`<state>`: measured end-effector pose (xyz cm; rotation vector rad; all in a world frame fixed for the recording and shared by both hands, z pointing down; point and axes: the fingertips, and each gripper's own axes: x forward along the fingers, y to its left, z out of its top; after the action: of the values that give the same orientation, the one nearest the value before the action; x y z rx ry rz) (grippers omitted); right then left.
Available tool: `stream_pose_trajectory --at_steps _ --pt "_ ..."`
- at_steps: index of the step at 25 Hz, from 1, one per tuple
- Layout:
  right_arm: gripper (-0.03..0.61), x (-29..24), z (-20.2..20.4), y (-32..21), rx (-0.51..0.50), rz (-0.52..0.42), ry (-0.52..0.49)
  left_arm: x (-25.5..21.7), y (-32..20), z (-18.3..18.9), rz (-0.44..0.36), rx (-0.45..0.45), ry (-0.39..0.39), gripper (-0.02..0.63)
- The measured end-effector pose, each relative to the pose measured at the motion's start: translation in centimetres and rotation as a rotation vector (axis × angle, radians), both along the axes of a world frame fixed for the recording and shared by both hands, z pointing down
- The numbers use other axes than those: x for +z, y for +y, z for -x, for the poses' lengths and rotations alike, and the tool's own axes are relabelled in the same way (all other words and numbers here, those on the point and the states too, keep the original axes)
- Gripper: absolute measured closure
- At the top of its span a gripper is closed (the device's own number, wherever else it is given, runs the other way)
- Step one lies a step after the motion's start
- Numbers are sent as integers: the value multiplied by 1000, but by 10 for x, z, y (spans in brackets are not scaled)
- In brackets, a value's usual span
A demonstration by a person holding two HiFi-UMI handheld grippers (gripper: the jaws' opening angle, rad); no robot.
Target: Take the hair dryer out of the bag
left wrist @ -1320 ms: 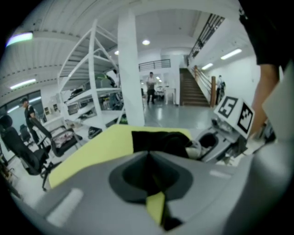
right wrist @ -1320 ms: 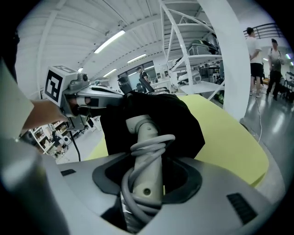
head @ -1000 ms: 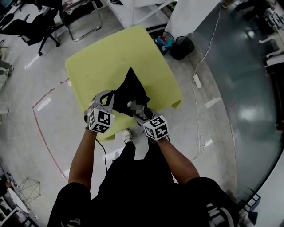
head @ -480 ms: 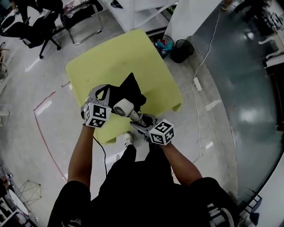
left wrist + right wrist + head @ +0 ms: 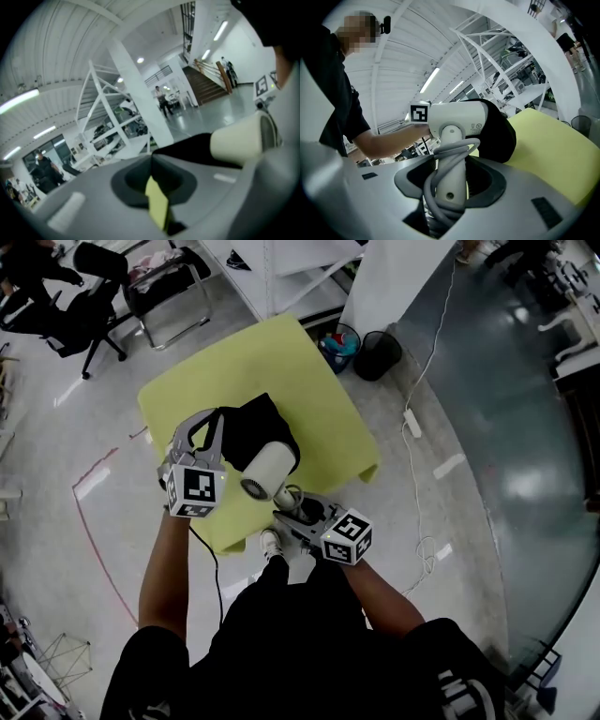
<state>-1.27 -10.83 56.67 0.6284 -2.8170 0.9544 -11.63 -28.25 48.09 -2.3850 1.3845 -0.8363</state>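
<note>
A white hair dryer hangs above the yellow table, its barrel clear of the black bag. My right gripper is shut on its handle, which has the grey cord wound round it. In the right gripper view the barrel stands upright in front of the bag. My left gripper is shut on the bag's edge, to the left of the dryer. The left gripper view shows black cloth running from the closed jaws, with the dryer barrel to its right.
Past the table's far corner stand a blue basket and a black bin. A power strip with a white cable lies on the floor to the right. Chairs and a white rack stand behind the table.
Both grippers have risen. The hair dryer, first hidden inside the bag, has come out towards me with the right gripper. The bag has slumped from a tall peak into a rounder heap.
</note>
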Motion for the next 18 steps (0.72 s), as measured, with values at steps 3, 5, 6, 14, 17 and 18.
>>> stream_pose_trajectory --at_steps 3,5,6,14,17,18 --pt "387 -11 -12 2 39 -14 -26 8 11 -17 -8 31 -14 598" --pt "387 -16 -20 3 61 -20 -36 28 20 -31 31 64 -12 598" --pt "387 -18 -24 4 74 -21 -42 38 26 -38 59 78 -1 598" --pt "387 -19 -81 -7 285 2 -46 128 73 -80 306 57 70 598" --pt "387 -15 -95 -16 329 5 -30 153 86 -76 365 5 78 567" --pt "387 -14 -98 -18 338 3 -24 160 90 -75 383 -7 82 523"
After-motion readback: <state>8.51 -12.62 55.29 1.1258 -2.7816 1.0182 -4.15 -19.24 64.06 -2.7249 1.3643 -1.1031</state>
